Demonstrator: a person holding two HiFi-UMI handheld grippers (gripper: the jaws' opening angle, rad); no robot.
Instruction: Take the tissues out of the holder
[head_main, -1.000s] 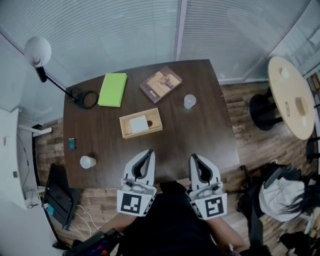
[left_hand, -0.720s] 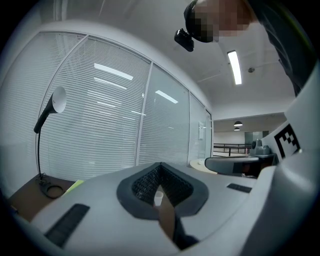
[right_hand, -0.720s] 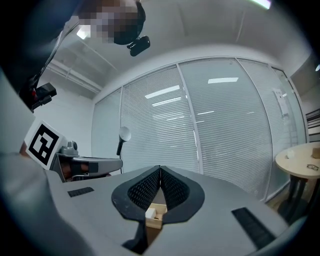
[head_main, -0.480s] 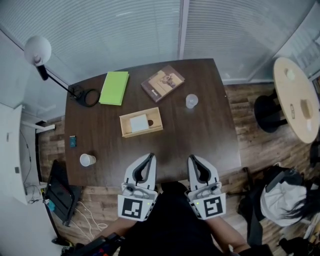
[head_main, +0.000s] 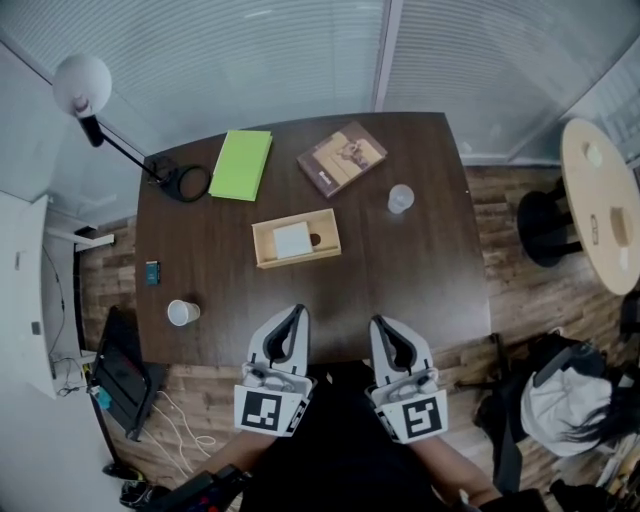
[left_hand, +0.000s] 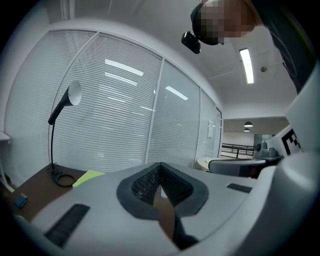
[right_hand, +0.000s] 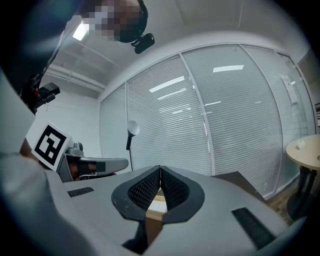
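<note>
Left gripper: your left gripper (head_main: 297, 311) has its jaws pressed together at the tips, with nothing between them; its own view (left_hand: 160, 166) shows the ribbed pads meeting.
Right gripper: your right gripper (head_main: 378, 323) is likewise closed and empty, the pads touching tip to tip (right_hand: 160, 170).
Position of both: you hold them side by side over the near edge of the table (head_main: 430, 280), pointing towards the middle of the table.
Holder: the shallow wooden holder (head_main: 300, 258) lies flat near the table's middle, ahead of both grippers and well apart from them. In the right gripper view a strip of it shows through the gap under the tips (right_hand: 154, 216).
Tissues: the white tissues (head_main: 293, 240) sit inside the holder, in its left part; they are not yet taken out.
Around the holder: a green notebook (head_main: 242, 165) and a brown book (head_main: 342, 158) lie farther back, and a clear cup (head_main: 401, 198) stands to the right.
Left side of table: you have a white cup (head_main: 182, 312) near the front edge, and a desk lamp (head_main: 82, 85) whose base is at the far left corner.
Beyond: a round light table (head_main: 600, 200) stands to your right on the wood floor.
</note>
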